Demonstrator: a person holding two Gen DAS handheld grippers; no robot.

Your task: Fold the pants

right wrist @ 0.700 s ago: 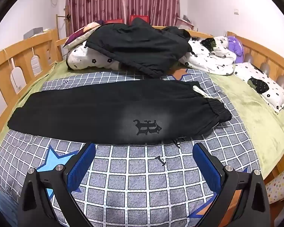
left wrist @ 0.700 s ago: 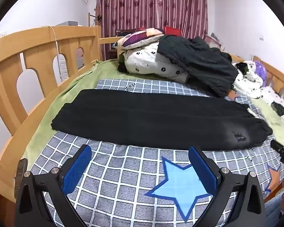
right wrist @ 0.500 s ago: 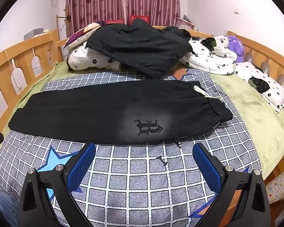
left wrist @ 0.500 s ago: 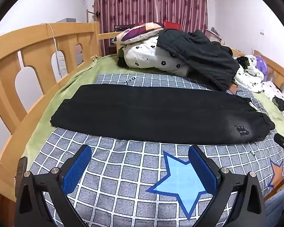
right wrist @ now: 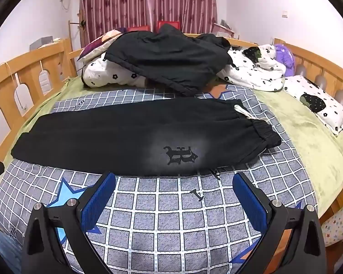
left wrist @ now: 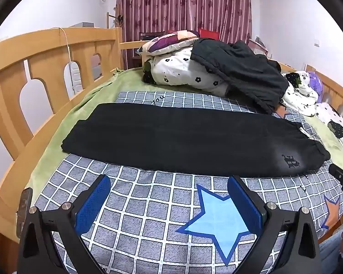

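Checked bedspread (left wrist: 148, 205), one pants (left wrist: 189, 141), two spread tongs (left wrist: 169, 205).

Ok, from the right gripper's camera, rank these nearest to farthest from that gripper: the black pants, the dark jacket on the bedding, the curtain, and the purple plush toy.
1. Black pants: laid flat just ahead of the right gripper.
2. Dark jacket: behind the pants, draped over the bedding.
3. Purple plush toy: far right, by the rail.
4. Curtain: back wall.
The jacket and toy are nearly too close to call.

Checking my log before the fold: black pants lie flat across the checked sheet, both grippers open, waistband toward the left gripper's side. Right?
Not quite. The right wrist view shows the waistband of the black pants toward the right gripper. The left gripper is open too.
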